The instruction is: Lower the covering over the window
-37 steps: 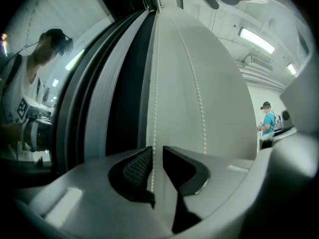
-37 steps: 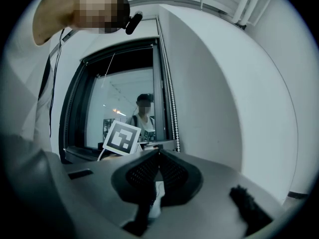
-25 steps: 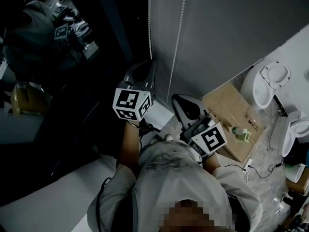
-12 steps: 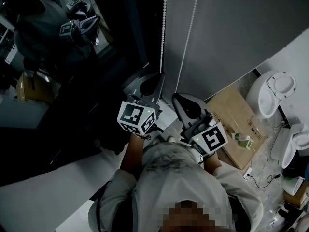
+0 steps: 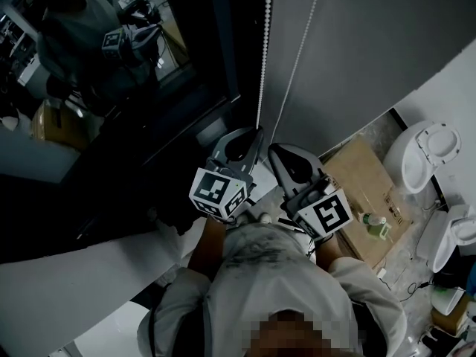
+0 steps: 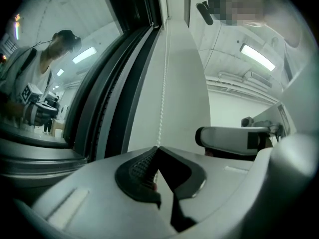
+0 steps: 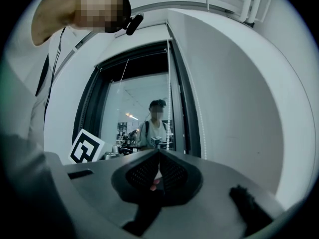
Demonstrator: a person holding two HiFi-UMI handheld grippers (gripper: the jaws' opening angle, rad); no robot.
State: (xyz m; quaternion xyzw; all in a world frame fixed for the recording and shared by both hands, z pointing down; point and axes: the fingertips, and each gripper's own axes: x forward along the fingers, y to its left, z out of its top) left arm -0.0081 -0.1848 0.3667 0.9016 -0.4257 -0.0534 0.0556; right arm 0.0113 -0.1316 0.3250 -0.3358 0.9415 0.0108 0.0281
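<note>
Head view: two tools [image 5: 258, 132] [image 5: 273, 149] pinch two bead cords [image 5: 262, 65] [image 5: 302, 56].

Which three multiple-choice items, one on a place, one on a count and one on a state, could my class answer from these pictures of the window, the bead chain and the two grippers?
1. Where is the cardboard box in the head view?
A. On a shelf above the window
B. On the floor, right of the right gripper
C. On a chair

2. How many strands of the bead chain run down to the grippers in the head view?
A. Two
B. One
C. Five

3. What state is the left gripper in?
A. Open, clear of the chain
B. Open around the chain
C. Shut on the chain

Key:
1 B: the box lies flat on the floor beside the right gripper.
2 A: one strand ends at each gripper's tip.
3 C: the left gripper view shows the jaws together with the chain running in between them.
</note>
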